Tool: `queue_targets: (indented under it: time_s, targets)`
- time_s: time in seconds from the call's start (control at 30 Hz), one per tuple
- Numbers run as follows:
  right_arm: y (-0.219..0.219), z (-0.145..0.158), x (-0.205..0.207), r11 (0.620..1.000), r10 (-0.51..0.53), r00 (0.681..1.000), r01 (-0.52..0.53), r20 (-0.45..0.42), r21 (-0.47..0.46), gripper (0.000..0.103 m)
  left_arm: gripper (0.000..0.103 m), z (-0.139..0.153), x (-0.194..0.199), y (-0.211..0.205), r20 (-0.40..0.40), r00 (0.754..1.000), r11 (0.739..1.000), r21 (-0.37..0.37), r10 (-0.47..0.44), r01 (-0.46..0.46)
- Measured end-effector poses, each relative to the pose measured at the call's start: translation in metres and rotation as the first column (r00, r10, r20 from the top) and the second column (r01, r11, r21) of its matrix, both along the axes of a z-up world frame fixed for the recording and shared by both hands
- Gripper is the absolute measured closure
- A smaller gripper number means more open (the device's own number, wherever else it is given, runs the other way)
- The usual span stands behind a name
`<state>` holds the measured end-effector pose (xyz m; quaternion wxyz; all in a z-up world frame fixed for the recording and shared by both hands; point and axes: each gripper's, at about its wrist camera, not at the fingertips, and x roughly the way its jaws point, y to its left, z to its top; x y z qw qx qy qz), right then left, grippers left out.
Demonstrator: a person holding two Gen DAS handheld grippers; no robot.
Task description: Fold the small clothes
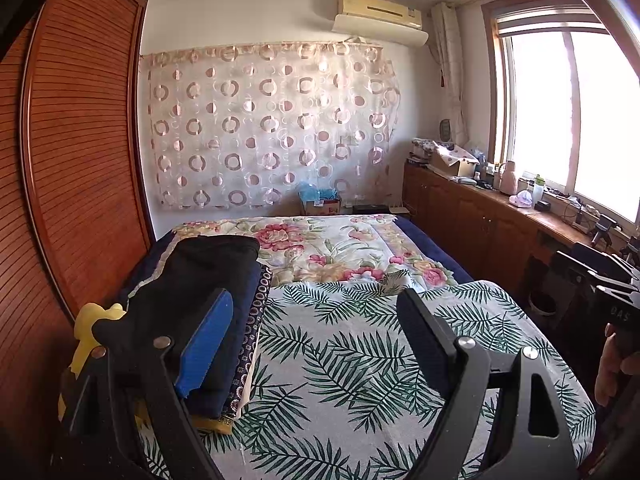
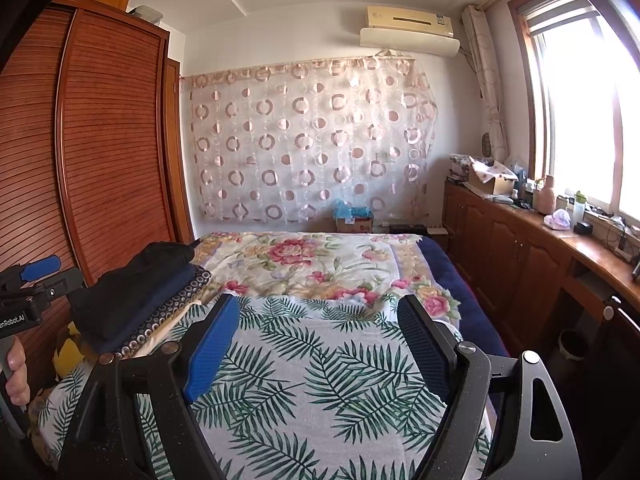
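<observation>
On bed, atop palm-leaf sheet (image 1: 360, 360): left gripper (image 1: 316, 336) and right gripper (image 2: 320, 344) spread wide, nothing grasped. Folded clothes stack (image 2: 136, 304) at left edge. Risk: snagging sheet instead of garment, or nudging stack and toppling folds.

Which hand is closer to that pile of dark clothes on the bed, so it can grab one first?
The left one, probably. The left gripper sits right beside the pile of folded clothes, which lies on the bed's left side. The right gripper hovers over the leaf-print sheet, farther from the pile. Both are open and empty.
</observation>
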<state>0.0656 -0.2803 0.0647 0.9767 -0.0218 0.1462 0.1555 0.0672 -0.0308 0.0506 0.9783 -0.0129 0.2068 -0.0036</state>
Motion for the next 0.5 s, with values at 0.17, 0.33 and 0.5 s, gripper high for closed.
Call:
queue_targets:
  time_s: [0.17,0.33,0.5]
  targets:
    - [0.0002,0.0000,-0.0005,1.000,0.000,1.000,0.000,0.002,0.001,0.020,0.018,0.0021,-0.0009,0.0016,-0.001,1.000,1.000,0.001,-0.002,0.002]
    - [0.0004,-0.0003,0.0000,1.000,0.001,1.000,-0.001,0.000,0.003,0.020,0.018,0.0038,-0.0020,0.0011,0.000,1.000,1.000,-0.003,-0.003,0.003]
    - [0.0012,-0.0008,0.0008,1.000,0.002,1.000,-0.002,-0.004,0.006,0.020,0.018,0.0065,-0.0028,0.0006,-0.003,1.000,1.000,-0.003,-0.001,0.001]
